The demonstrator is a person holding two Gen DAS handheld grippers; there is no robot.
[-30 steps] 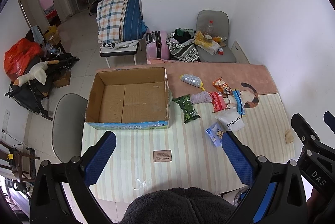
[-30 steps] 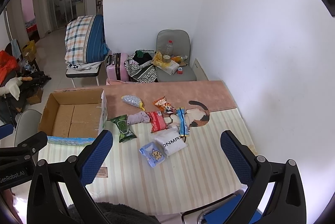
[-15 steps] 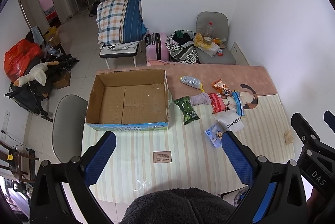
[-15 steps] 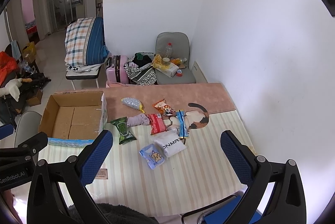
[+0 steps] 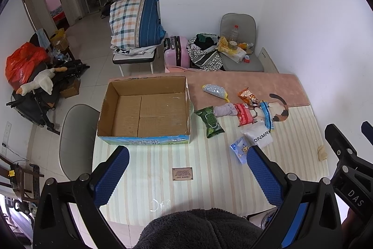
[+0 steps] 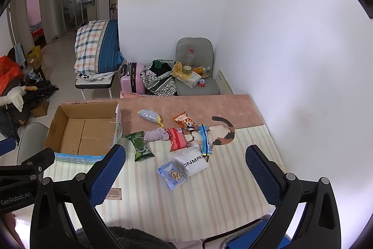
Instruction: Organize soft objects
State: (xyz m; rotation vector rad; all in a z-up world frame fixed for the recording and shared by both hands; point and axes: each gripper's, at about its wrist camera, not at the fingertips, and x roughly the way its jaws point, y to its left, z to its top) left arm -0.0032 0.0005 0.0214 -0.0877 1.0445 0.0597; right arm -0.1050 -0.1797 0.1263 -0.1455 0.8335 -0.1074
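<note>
While crinkly packets (image 6: 178,141) sprawl, corrugated rectangular box (image 5: 144,109) gapes.

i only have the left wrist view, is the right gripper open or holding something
Observer: The right gripper is open, with nothing between its fingers. It is above the near part of the table.
Operator: the blue cat packet is half hidden for me, is it clear of the white packet
Observer: No. The right wrist view shows the whole packet lying flat, with its far corner against the white packet.
</note>
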